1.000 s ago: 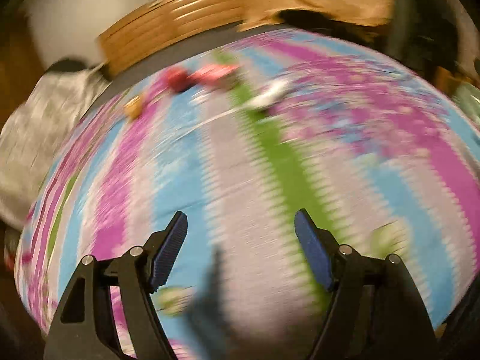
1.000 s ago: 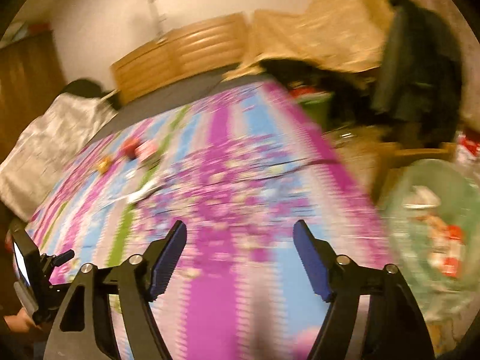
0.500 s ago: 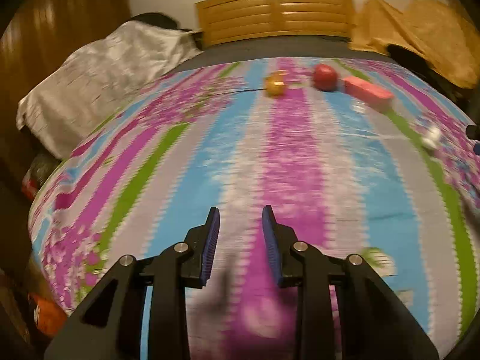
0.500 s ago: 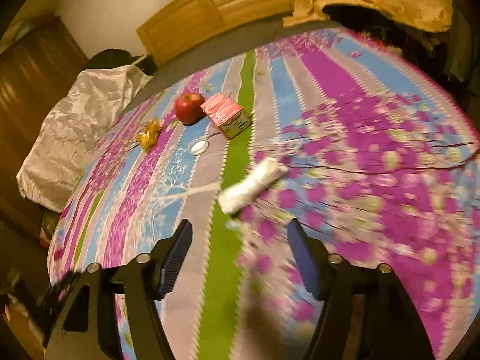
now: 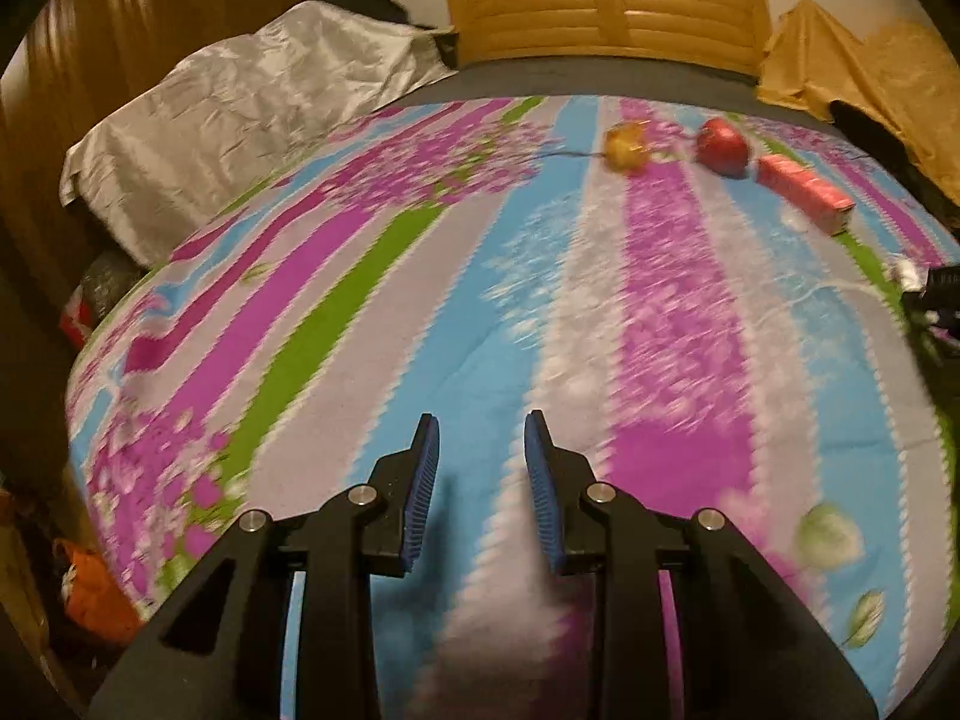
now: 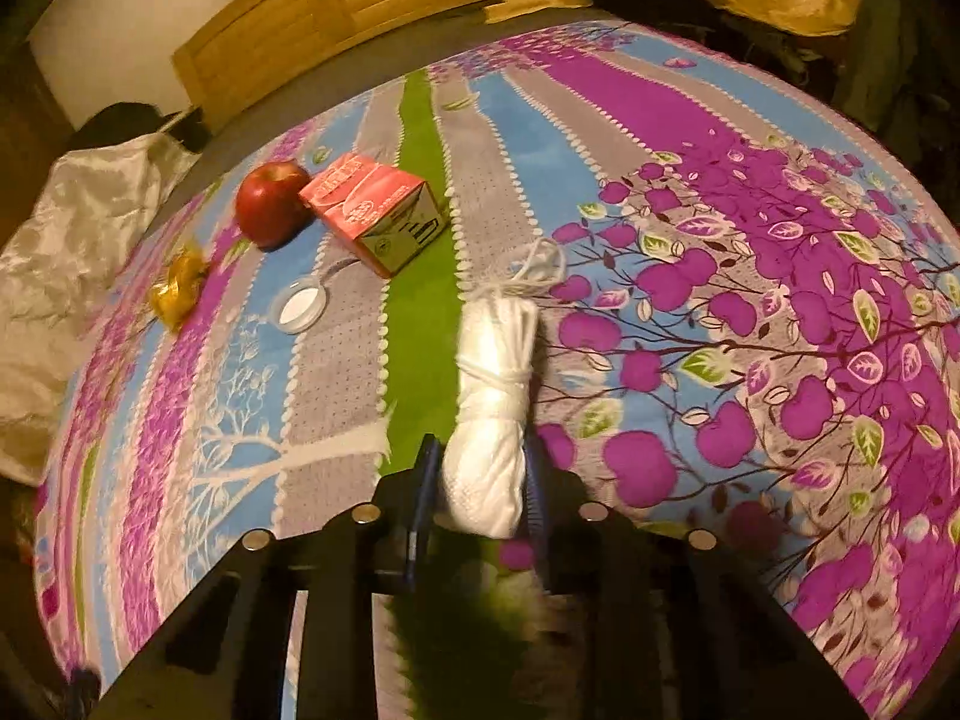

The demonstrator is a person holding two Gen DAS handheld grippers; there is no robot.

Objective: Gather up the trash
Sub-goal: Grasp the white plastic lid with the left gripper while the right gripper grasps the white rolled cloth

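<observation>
The right gripper (image 6: 480, 471) had its blue ribbed pads pinched on the near end of a white bundle (image 6: 492, 396), a soft, crinkled roll tied round its middle with white string, lying along the green stripe of the bedspread (image 6: 690, 138) near its middle. Toward the headboard edge lay a round red apple (image 6: 268, 202), a pink carton (image 6: 375, 210), a crumpled yellow wrapper (image 6: 177, 288) and a small white lid (image 6: 299, 307). The left gripper (image 5: 480, 483) hung over bare striped cloth, its fingers narrowly apart and holding nothing.
</observation>
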